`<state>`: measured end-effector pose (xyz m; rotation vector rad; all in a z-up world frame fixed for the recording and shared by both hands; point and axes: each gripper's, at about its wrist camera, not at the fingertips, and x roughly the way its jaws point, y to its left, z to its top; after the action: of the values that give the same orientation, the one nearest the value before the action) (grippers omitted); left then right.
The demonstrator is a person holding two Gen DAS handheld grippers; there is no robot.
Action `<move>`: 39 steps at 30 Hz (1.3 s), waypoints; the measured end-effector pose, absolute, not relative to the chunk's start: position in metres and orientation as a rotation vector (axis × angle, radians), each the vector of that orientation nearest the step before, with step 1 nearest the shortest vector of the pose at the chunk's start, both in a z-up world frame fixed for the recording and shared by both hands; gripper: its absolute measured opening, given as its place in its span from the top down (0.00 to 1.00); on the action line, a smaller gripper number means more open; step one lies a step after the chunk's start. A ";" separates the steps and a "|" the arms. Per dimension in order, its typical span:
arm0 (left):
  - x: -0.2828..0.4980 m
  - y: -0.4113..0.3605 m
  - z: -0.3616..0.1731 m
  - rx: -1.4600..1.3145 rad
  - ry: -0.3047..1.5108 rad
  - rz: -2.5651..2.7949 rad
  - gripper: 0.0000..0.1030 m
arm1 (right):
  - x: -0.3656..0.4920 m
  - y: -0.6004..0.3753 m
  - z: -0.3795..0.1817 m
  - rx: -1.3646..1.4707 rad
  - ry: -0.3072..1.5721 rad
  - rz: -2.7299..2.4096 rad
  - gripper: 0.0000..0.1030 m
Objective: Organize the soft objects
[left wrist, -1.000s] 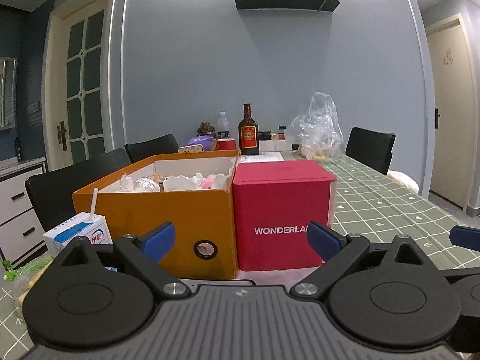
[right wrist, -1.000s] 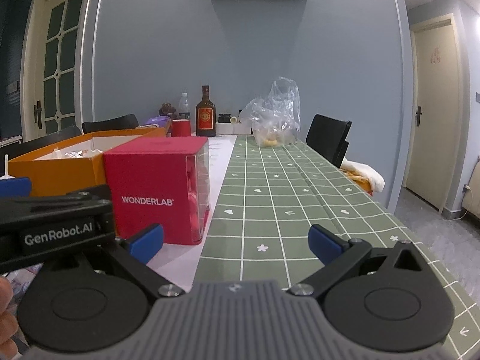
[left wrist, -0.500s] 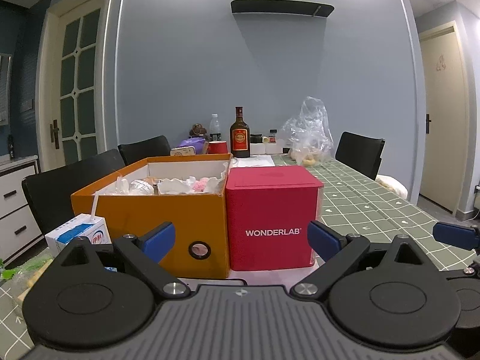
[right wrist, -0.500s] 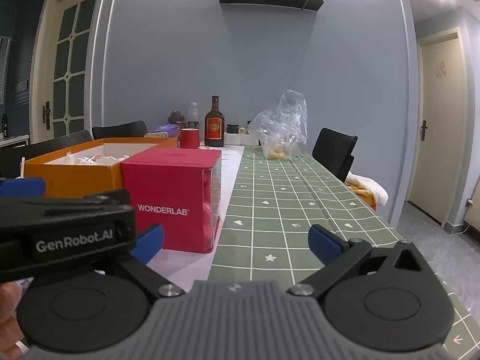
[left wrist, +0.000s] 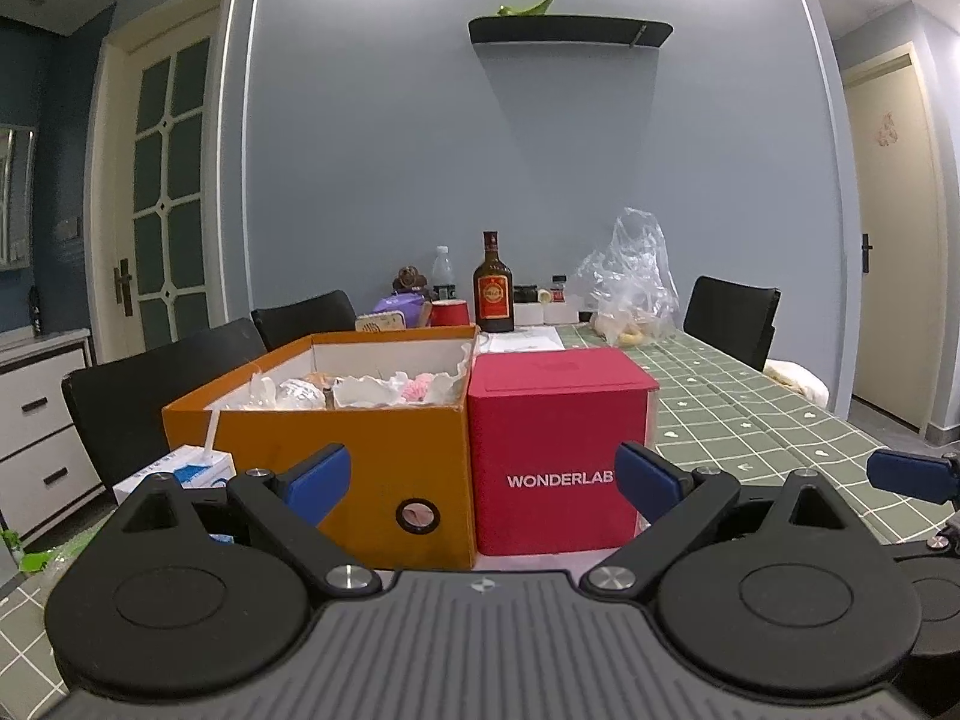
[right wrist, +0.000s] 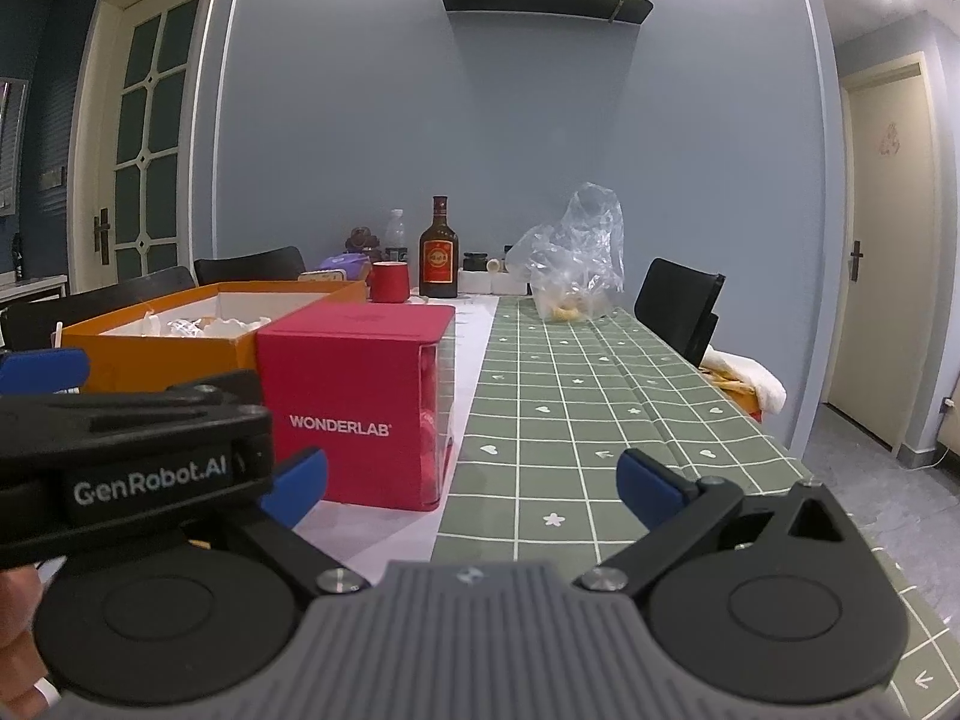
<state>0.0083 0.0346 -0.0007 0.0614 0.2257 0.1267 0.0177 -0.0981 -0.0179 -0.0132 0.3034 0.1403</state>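
An open orange box stands on the table and holds white and pink soft things. Against its right side stands a red cube box marked WONDERLAB. My left gripper hangs open just in front of both boxes, nothing between its blue fingertips. My right gripper is open too, to the right of the red box over the green cloth, empty. The left gripper's body crosses the left of the right wrist view.
A milk carton with a straw stands left of the orange box. At the table's far end are a brown bottle, a red cup and a clear plastic bag. Black chairs line both sides. The green checked tablecloth spreads right.
Both views have tilted up and drawn back a little, so the boxes sit lower and slightly further off. Both grippers stay open and empty.
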 end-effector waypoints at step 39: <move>0.011 0.036 -0.003 0.073 0.259 0.143 0.00 | 0.028 -0.095 -0.020 -0.026 0.330 0.141 0.03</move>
<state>0.0111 0.0365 -0.0029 0.0735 0.2593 0.1435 0.0275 -0.0952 -0.0196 -0.0257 0.3295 0.1411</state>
